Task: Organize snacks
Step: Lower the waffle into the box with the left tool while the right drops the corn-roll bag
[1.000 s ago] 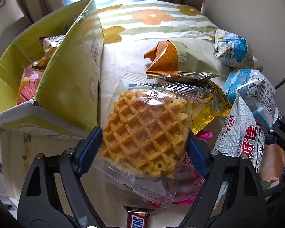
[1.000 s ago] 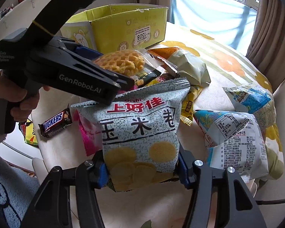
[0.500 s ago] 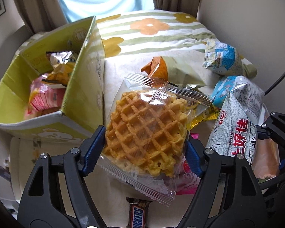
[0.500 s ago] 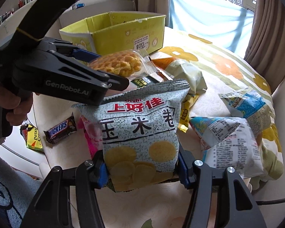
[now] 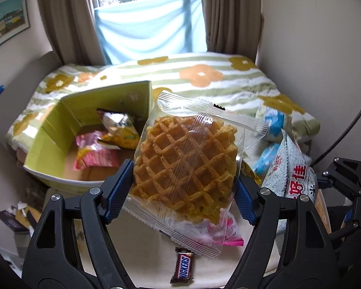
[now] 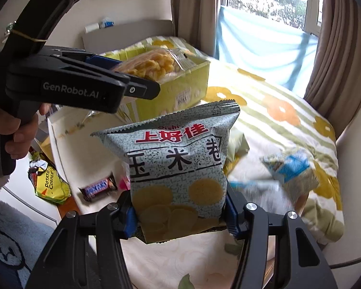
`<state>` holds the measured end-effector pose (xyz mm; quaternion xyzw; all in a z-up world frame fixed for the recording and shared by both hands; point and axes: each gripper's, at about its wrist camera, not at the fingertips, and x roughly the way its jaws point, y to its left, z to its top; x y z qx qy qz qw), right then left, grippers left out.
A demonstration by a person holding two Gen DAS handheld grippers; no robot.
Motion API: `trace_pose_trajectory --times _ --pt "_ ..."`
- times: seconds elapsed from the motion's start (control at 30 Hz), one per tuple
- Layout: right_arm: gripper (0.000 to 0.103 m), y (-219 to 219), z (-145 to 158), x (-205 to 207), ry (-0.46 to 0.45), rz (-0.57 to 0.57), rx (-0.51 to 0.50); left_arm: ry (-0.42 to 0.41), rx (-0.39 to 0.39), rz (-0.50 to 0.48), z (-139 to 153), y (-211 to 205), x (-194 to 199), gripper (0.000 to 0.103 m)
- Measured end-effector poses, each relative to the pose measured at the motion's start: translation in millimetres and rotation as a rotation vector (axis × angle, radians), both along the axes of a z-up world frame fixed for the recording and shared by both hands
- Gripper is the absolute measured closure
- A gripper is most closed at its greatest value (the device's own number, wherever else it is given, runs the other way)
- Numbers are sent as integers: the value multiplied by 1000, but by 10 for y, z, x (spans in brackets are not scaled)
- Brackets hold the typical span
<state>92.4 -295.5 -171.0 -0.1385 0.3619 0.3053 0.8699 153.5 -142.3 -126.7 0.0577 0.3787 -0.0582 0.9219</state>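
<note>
Left gripper [image 5: 184, 192] clamps wrapped waffle [image 5: 187, 166] between blue pads, lifted clear of the bench [image 5: 144, 252], beside and above the open yellow-green box [image 5: 60, 130]. Right gripper [image 6: 180, 214] closed on grey chip bag [image 6: 178, 166], its lower end pinched, bag upright above bench. Snickers bar [image 5: 183, 268] lies below.

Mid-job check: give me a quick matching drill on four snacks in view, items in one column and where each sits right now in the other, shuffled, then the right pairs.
Things:
1. waffle pack
2. corn chip bag
3. Snickers bar
4. pink snack pack

Places:
A. lying inside the yellow-green box
B. clamped in the right gripper
C. clamped in the left gripper
D. lying on the tabletop

Pairs: 1-C, 2-B, 3-D, 4-A
</note>
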Motion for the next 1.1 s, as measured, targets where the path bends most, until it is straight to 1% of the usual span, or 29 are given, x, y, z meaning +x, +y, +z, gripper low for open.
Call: trace_pose_trajectory --times 0.1,0.23,0.33,0.47,0.63,0.77,0.87,1.0,1.1 --pt "50 102 148 -22 -21 11 2 -37 -8 13 193 113 -26 29" --pt "50 285 348 7 -43 16 15 -82 -23 31 418 379 -25 29" --pt "50 465 494 83 -68 9 17 -107 -36 43 527 671 35 29" --pt "50 816 686 244 -102 -1 12 -115 -49 54 624 1116 201 29" --pt "50 1386 872 567 -117 2 26 -116 -50 74 699 1749 491 29" --pt "50 1767 903 808 -109 -11 32 -88 -53 76 654 2219 809 29" --pt "50 2003 888 1003 -83 -52 49 -46 -47 72 530 2493 1070 29" --pt "50 2225 814 1284 -4 -141 78 34 -58 59 291 2755 1395 29" --pt "50 2264 756 1427 48 -207 105 89 -49 32 57 2851 1580 29"
